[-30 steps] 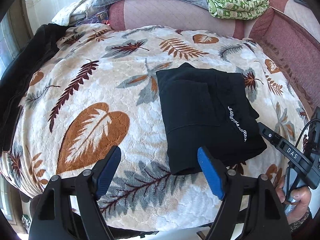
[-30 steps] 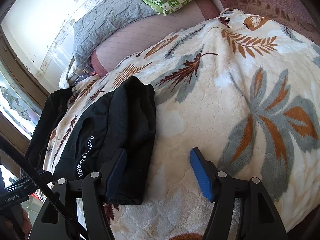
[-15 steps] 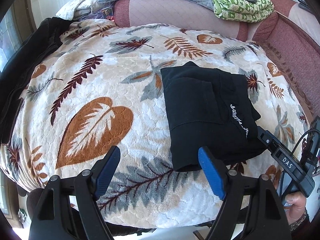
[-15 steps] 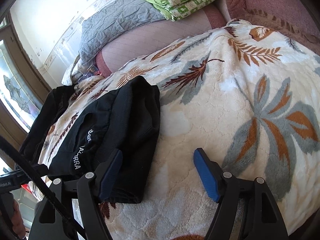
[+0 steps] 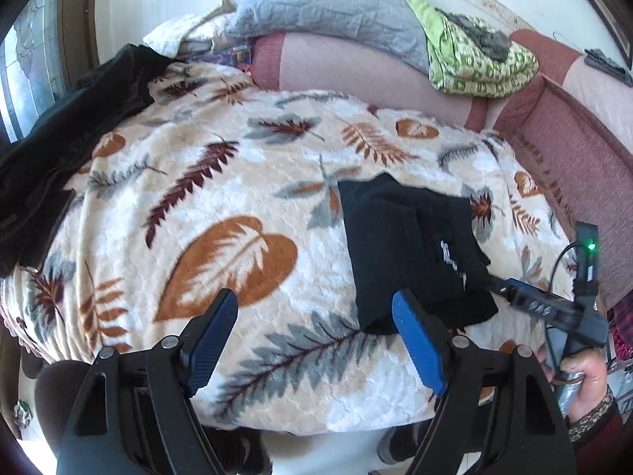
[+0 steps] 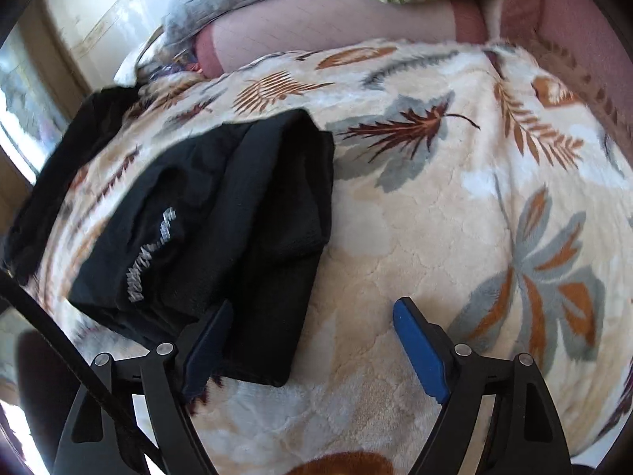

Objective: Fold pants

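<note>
The black fabric pants point(image 5: 415, 253), already folded into a compact, roughly square packet with a line of white lettering on top, lie flat on the cream plush blanket with brown and grey leaf prints point(image 5: 237, 198) that covers the bed, out toward four o'clock of the blanket in the left wrist view. The packet looks finished, which would explain why neither tool grips it. The left gripper point(image 5: 314, 336) hangs over the blanket's near edge with its blue-padded jaws wide apart and nothing between them; the packet's near corner sits just beyond its right finger. The right gripper point(image 6: 312, 350) has just been opening its jaws, and they now stand apart too: its left finger overlaps the packet's near edge at seven o'clock in the picture, but bare blanket fills most of the gap and no pad presses the cloth. I judge both are letting go to leave the fold undisturbed. The lettering is too smeared to read. A dark heap of black cloth point(image 5: 59, 138) at nine o'clock runs out of frame, so what it is I cannot say. The person shows only as a hand point(image 5: 581, 376) at four o'clock.
</note>
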Demonstrator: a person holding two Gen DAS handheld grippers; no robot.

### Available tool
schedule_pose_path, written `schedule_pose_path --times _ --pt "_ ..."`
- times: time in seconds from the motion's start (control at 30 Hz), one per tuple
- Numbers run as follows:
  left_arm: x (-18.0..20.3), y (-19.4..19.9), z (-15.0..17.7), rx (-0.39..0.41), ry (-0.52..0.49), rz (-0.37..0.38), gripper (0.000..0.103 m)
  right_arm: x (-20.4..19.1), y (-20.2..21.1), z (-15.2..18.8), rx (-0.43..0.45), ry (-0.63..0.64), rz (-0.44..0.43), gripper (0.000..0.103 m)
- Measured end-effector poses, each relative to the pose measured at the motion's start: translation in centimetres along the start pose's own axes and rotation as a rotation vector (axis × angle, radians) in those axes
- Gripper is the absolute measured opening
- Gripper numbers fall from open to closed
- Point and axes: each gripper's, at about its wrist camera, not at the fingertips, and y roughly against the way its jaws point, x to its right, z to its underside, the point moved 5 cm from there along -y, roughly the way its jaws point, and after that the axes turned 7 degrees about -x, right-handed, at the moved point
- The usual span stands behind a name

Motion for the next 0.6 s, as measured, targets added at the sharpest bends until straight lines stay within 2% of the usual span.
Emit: schedule_pose_path --times 0.1,0.2,0.3,0.43,0.53,0.6 --pt "-0.5 0.1 -2.2 0.016 0.011 0.031 0.084 0.8 2.3 -1.9 0.043 -0.089 -0.075 0.087" --pt "-0.3 -2.5 -5.0 -0.032 0.022 0.115 0.086 1.1 3.8 -4.4 0.052 -0.146 -0.173 0.087" --pt "0.1 -6.9 -6.6 -0.115 0.065 0.231 0.086 0.9 2.9 -6.6 0.013 -0.155 -0.235 0.087" --pt "0.9 -12.4 -7.2 -0.204 0.103 0.344 0.086 1.6 -0.2 -8.2 -0.022 -0.176 -0.24 0.086" --pt "2.0 -16.1 -7.2 -0.277 0.111 0.456 0.086 2.4 -2.2 -8.0 -0.048 -0.243 -0.352 0.078" --pt "2.7 -17.8 -7.4 -0.307 0.099 0.496 0.086 2.3 -2.9 -7.5 -0.048 -0.247 -0.395 0.068"
